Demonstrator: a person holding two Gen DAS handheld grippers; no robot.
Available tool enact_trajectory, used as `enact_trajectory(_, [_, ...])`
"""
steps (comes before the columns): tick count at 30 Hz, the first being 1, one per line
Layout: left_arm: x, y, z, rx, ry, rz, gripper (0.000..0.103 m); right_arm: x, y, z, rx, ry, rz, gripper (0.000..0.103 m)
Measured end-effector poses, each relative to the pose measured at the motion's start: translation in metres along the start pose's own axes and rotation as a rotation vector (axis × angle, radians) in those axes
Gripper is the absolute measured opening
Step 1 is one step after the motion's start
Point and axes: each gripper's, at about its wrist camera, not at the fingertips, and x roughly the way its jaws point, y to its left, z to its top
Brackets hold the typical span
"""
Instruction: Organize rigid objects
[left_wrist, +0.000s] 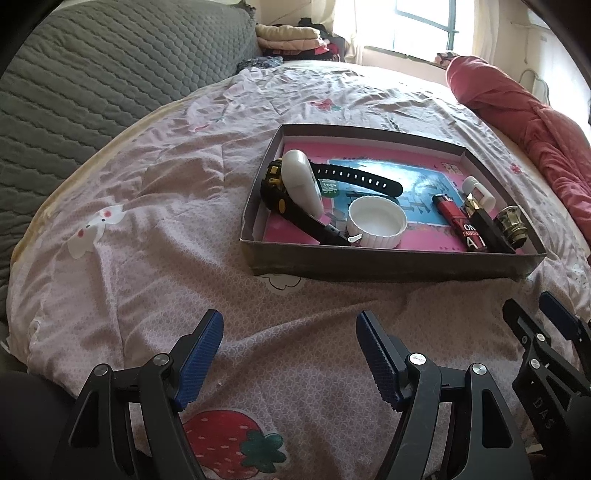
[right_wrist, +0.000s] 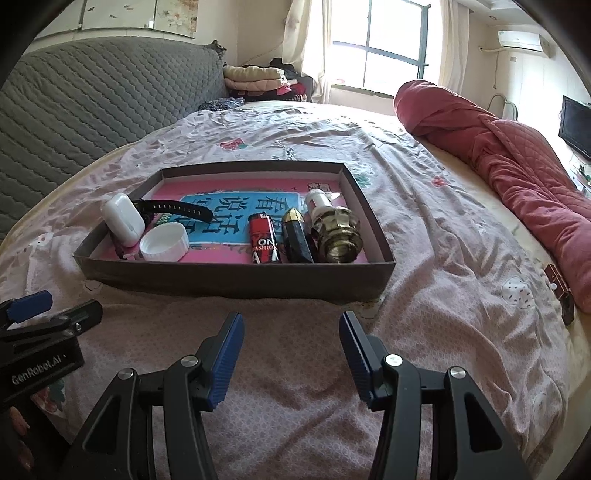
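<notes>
A shallow grey cardboard tray (right_wrist: 236, 277) lies on the bed. Along its left edge lie a white case (right_wrist: 123, 218), a black watch strap (right_wrist: 177, 211) and a white cap (right_wrist: 165, 243); toward the right, a red lighter (right_wrist: 263, 240), a dark lipstick (right_wrist: 295, 240), a glass bottle (right_wrist: 336, 232) and a small white tube (right_wrist: 320, 199) lie side by side.

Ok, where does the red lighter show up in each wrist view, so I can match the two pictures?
Left wrist view: the red lighter lies in the right part of the shallow box, right of the white lid.
Right wrist view: the red lighter sits near picture centre, at the box's near wall, left of the black-and-gold tube.
Shared landmark: the white lid, left of the lighter in both.
</notes>
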Motion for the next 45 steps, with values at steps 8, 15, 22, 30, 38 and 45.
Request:
enact_trajectory(8, [-0.0016, -0.0008, -0.0011, 0.002, -0.005, -0.001, 0.076, 0.0021, -0.0001, -0.0018, -0.002, 0.008, -0.006, 0.053])
enact_trajectory(15, [-0.0012, -0.0018, -0.0015, 0.004, -0.002, -0.004, 0.076, 0.0047, 0.0012, -0.0037, -0.010, 0.023, -0.004, 0.053])
enact_trajectory(22, [-0.0027, -0.0021, -0.0014, 0.006, -0.006, -0.008, 0.076, 0.0043, 0.0003, -0.0037, -0.009, 0.020, -0.008, 0.053])
enact_trajectory(30, [-0.0035, -0.0026, -0.0014, 0.012, -0.008, -0.009, 0.076, 0.0034, -0.0003, -0.0033, -0.007, 0.018, -0.014, 0.053])
enact_trajectory(38, [-0.0033, -0.0019, -0.0012, 0.012, -0.006, -0.010, 0.076, 0.0038, 0.0004, -0.0036, -0.007, 0.021, -0.017, 0.053])
enact_trajectory(45, [-0.0037, -0.0026, -0.0014, 0.017, -0.010, -0.012, 0.076, 0.0038, -0.0007, -0.0039, -0.008, 0.023, -0.019, 0.053])
